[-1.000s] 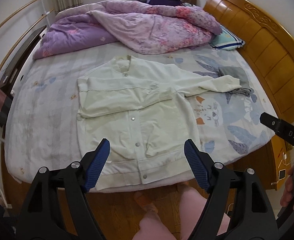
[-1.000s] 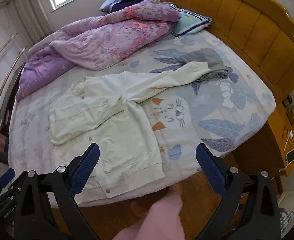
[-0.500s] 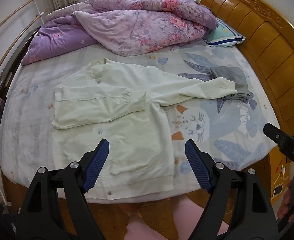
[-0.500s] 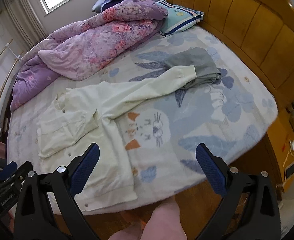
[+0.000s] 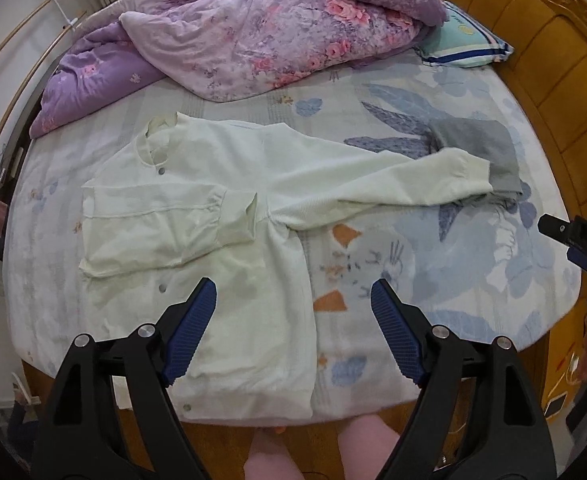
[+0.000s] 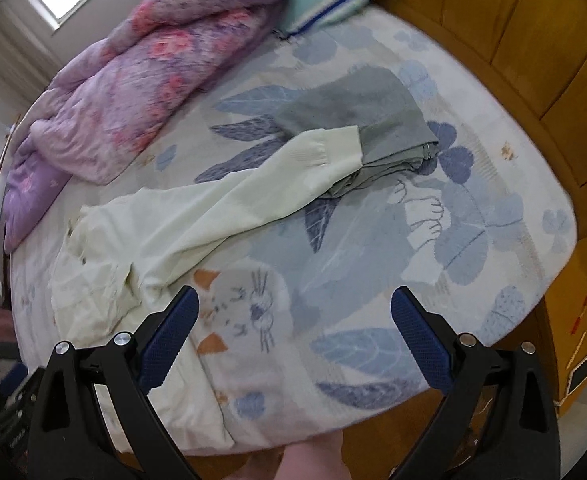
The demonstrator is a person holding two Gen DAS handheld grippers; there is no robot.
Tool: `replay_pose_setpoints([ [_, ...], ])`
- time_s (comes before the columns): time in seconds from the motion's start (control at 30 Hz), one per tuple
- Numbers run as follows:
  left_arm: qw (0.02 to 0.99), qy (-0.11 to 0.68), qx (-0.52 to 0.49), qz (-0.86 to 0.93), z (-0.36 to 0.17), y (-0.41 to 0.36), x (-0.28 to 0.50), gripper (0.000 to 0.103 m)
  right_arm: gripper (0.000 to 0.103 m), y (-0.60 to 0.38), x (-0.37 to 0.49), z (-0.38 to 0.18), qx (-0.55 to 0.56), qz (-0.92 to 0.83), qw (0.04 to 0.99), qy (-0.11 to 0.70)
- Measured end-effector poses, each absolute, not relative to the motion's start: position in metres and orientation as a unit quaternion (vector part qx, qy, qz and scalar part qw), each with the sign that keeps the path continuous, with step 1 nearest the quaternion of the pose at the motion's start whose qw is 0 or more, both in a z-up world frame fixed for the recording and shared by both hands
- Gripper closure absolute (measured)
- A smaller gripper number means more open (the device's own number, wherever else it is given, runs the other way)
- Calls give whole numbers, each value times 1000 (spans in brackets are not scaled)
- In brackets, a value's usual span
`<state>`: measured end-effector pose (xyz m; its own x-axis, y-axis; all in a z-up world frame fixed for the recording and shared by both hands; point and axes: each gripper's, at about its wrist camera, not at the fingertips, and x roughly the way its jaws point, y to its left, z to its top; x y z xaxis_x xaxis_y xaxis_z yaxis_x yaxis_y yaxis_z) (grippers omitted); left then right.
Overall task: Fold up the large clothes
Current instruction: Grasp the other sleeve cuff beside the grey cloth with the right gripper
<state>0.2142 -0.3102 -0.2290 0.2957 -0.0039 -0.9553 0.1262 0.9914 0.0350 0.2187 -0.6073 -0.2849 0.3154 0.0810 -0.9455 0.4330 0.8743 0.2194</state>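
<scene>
A pale cream jacket [image 5: 221, 248] lies flat on the bed, front up, near the foot edge, with round metal snaps down its front and a ribbed band along the hem. Its cloth looks soft and a little creased. One sleeve [image 5: 165, 228] is folded across the chest into a rough rectangle; the other sleeve [image 5: 393, 188] stretches straight out toward the headboard side, and its ribbed cuff rests on a folded grey garment [image 5: 481, 152], smooth and matte, whose lower layers are hidden under the cuff. The bedsheet [image 5: 473, 260] beneath is white with blue leaves and an orange-eared cartoon animal; it looks blurred in the right wrist view. A puffy purple quilt [image 5: 261, 28] with pink flowers is heaped at the far side, beside a teal striped pillow [image 5: 461, 40] partly tucked under it. A glossy wooden headboard [image 5: 553, 52] of curved panels runs along one side, cut off by the frame. The left gripper [image 5: 293, 300] hangs above the jacket's lower half with its ridged blue pads [image 5: 191, 332] spread wide and nothing between them. The right gripper [image 6: 293, 320] hangs over the sheet beside the jacket, pads equally wide apart and bare; in the left wrist view only its black tip shows at the edge.
</scene>
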Motion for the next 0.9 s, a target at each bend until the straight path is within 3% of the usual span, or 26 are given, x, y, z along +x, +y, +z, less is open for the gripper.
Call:
replay_pose_setpoints([
  [0.37, 778, 626, 43, 30, -299, -278, 293, 23, 10, -694, 319, -386, 344, -149, 715, 590],
  [0.67, 752, 653, 45, 75, -353, -253, 329, 23, 39, -731, 372, -465, 411, -167, 664, 602],
  [0.9, 744, 663, 43, 70, -372, -255, 340, 23, 40, -741, 385, -493, 367, -195, 652, 634],
])
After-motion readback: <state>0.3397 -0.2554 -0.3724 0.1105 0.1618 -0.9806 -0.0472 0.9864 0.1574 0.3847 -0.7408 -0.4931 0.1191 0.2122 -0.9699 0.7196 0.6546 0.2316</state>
